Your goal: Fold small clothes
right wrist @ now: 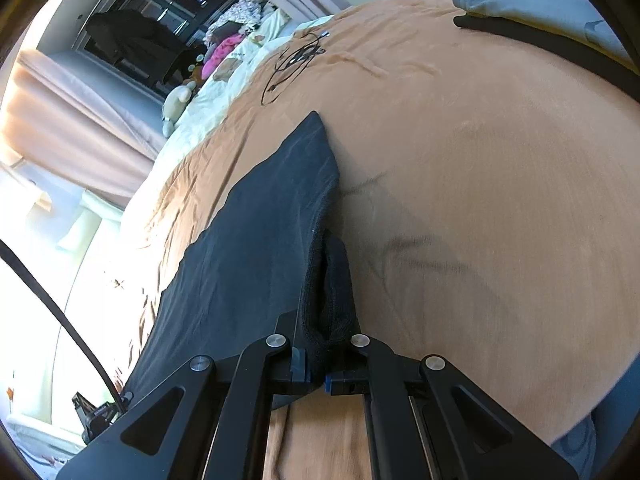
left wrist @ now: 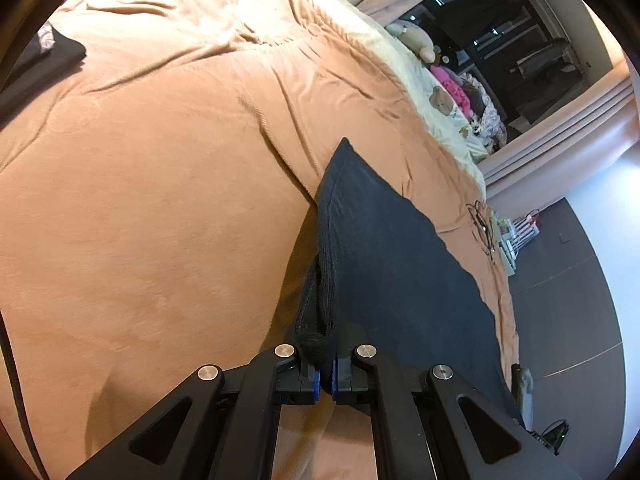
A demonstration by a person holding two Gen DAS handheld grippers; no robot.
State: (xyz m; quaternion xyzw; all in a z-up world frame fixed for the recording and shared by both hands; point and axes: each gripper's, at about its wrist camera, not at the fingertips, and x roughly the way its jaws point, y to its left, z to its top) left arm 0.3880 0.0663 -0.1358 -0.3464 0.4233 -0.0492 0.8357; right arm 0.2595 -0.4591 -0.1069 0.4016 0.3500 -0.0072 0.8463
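Observation:
A small dark navy garment [left wrist: 392, 240] with a ribbed black band lies stretched over the tan bedspread [left wrist: 160, 184]. My left gripper [left wrist: 326, 376] is shut on the ribbed band at one end of the garment. In the right wrist view the same dark garment [right wrist: 260, 248] runs away from me, and my right gripper [right wrist: 318, 376] is shut on its ribbed band at the other end. The cloth hangs taut between the two grippers, slightly lifted off the bed.
Another dark garment [left wrist: 52, 60] lies at the far left of the bed. A grey garment [right wrist: 532, 0] and black strap lie at the bed's far edge. A black cable coil [right wrist: 296, 60] rests on the bedspread. Soft toys [left wrist: 420, 40] line the bed's far side.

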